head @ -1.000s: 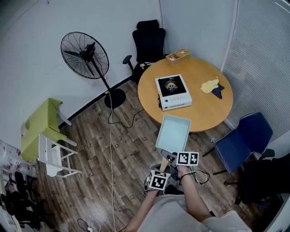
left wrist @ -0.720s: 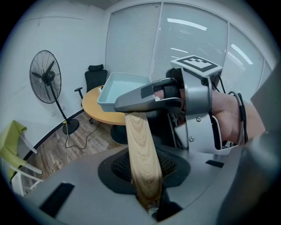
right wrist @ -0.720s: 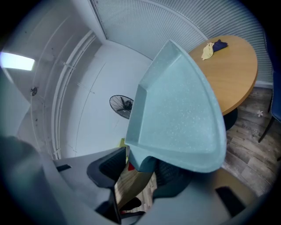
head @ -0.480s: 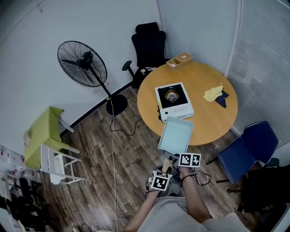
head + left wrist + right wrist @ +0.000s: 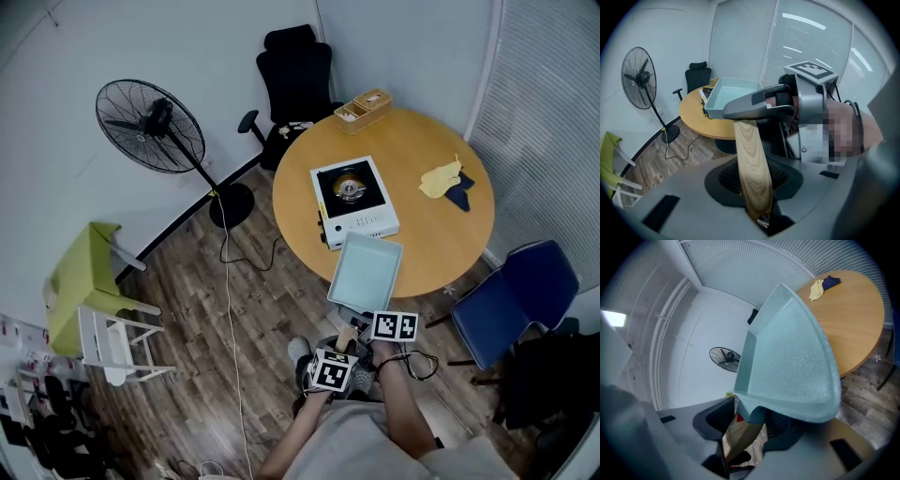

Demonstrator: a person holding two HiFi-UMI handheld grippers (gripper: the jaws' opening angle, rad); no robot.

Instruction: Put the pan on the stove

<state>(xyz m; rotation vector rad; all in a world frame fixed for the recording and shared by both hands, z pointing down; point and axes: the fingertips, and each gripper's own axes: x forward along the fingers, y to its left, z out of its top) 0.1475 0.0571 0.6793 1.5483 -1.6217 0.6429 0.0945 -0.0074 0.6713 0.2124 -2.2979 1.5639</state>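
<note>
Wood-handled pale teal pan [image 5: 366, 272] is carried by both grippers, not yet at the stove [image 5: 354, 190].
Left gripper [image 5: 754, 187] has its fingers clenched on the butt of the wooden handle [image 5: 751, 154]. Right gripper [image 5: 745, 432] has its fingers grasping the same handle higher up, just under the pan body. The pan is airborne at lower centre of the head view, overlapping the near edge of the round tabletop [image 5: 441, 234]. The white stove sits beyond it, mid-frame, with its burner bare. The pan looks rigid and probably nose-heavy. The handle is the place to hold, and two grips there should resist tipping. The smooth body looks slick.
</note>
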